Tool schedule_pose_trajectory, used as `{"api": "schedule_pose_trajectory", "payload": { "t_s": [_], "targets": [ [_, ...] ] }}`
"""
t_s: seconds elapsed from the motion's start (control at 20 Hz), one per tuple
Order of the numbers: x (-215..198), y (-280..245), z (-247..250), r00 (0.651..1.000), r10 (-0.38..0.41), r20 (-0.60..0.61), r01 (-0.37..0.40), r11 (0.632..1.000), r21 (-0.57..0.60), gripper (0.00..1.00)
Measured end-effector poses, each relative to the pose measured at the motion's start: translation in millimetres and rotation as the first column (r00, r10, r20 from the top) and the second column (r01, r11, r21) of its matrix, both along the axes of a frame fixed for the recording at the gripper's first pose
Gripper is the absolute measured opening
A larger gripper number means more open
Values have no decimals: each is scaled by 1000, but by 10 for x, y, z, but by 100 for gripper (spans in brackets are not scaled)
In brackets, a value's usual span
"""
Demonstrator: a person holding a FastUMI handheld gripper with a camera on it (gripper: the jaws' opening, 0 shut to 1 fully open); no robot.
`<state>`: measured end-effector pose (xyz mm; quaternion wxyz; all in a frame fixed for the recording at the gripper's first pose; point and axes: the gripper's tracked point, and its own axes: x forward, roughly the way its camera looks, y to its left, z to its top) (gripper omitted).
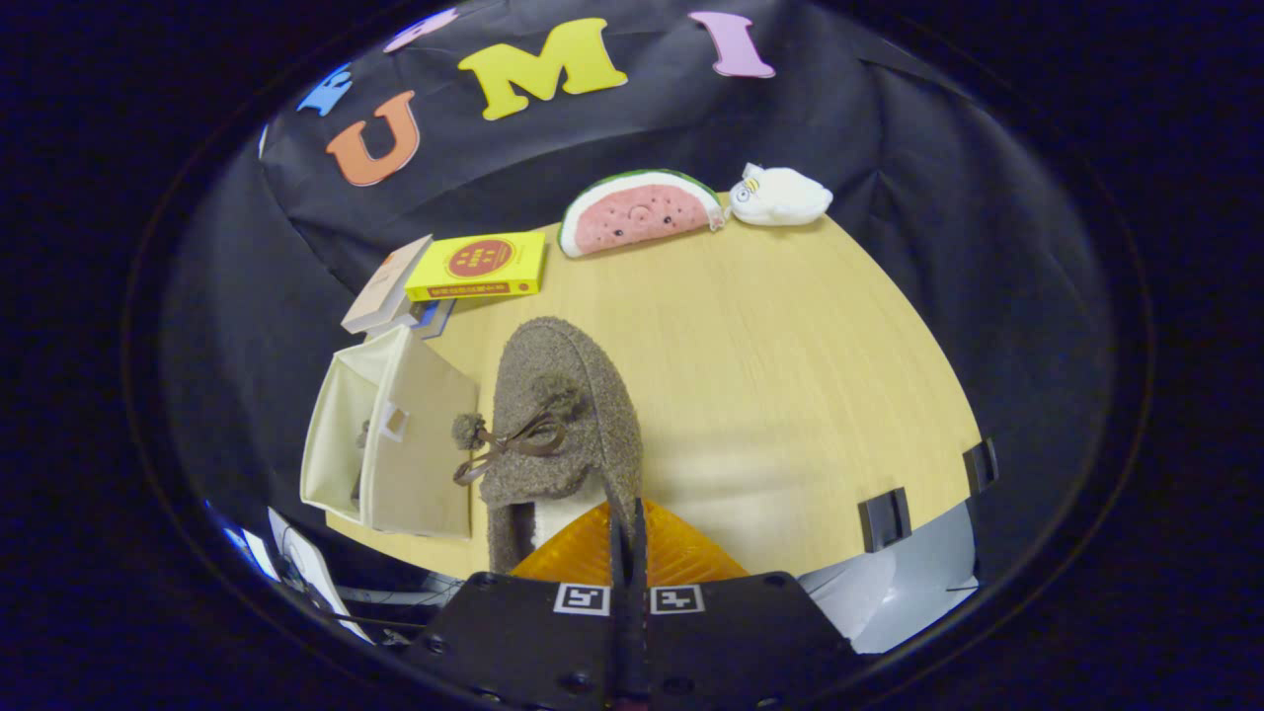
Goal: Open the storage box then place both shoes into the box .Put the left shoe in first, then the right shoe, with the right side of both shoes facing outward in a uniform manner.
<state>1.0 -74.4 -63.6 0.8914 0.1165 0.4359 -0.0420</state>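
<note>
We see the brown fuzzy shoe (563,415) directly ahead of the gripper (628,528), its toe pointing away from us toward the far side of the wooden table (790,336). The fingers are drawn together on the rim of the shoe's heel opening, pinching that edge between them, and the shoe appears to hang slightly above the tabletop, though we cannot be sure of that from this angle. A brown lace bow with a small pompom (467,430) dangles off the shoe's left side.

Just beside the shoe, to its left, stands the cream storage box (395,444), with its open side facing left and something dark inside that is too hidden to identify.

Beyond the box lie a yellow book (477,267) and a pale book (387,286), close together. Farther back, at the table's far edge, we see a watermelon plush (640,212) and, just beside it, a white plush toy (780,196).
</note>
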Motion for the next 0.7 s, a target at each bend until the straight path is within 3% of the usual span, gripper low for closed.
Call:
{"api": "schedule_pose_trajectory", "payload": {
  "t_s": [0.3,0.7],
  "targets": [
    [170,948,335,997,59,44,-61,997,51,0],
    [803,2200,459,981,139,134,-159,976,151,0]
  ]
}}
